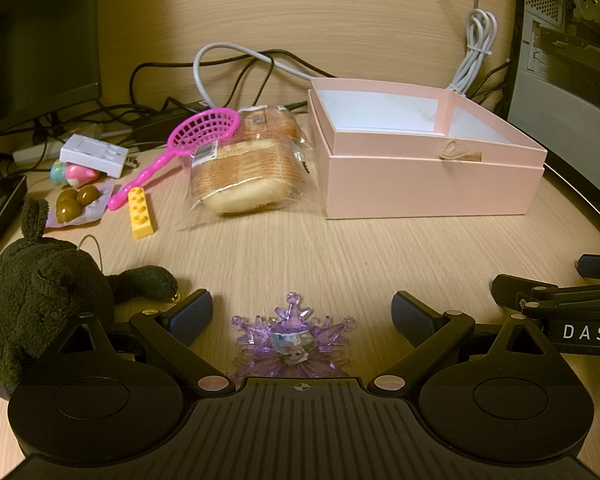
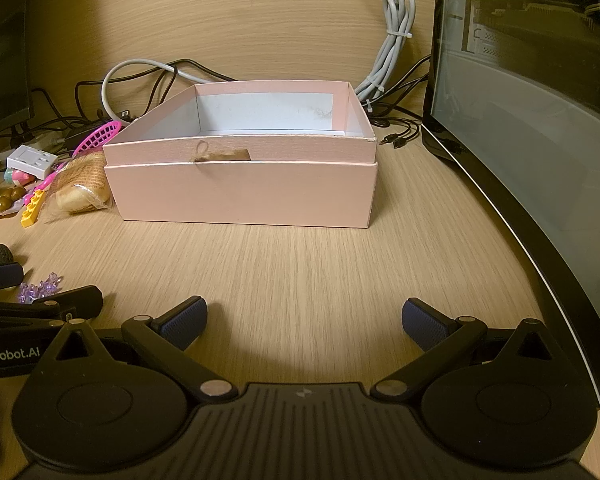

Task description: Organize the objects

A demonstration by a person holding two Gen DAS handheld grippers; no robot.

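Note:
A purple crystal snowflake (image 1: pixel 292 340) lies flat on the wooden desk between the wide-apart fingers of my left gripper (image 1: pixel 302 316), which is open and not touching it. A black plush toy (image 1: pixel 40 296) sits just left of that gripper. Farther back lie a wrapped bread bun (image 1: pixel 244 168), a pink toy strainer (image 1: pixel 188 144), a yellow brick (image 1: pixel 141 212) and brown toy pieces (image 1: pixel 74 202). The open pink box (image 1: pixel 428 176) stands back right; its inside looks bare. My right gripper (image 2: pixel 304 320) is open over bare desk, facing the pink box (image 2: pixel 244 196). The snowflake (image 2: pixel 40 288) peeks in at its left.
A white plug adapter (image 1: pixel 94 154) and a pink-and-teal toy (image 1: pixel 78 174) sit at the back left. Tangled cables (image 1: pixel 228 68) run along the wall. A computer case (image 2: pixel 532 128) bounds the right side and a monitor (image 1: pixel 36 40) the left.

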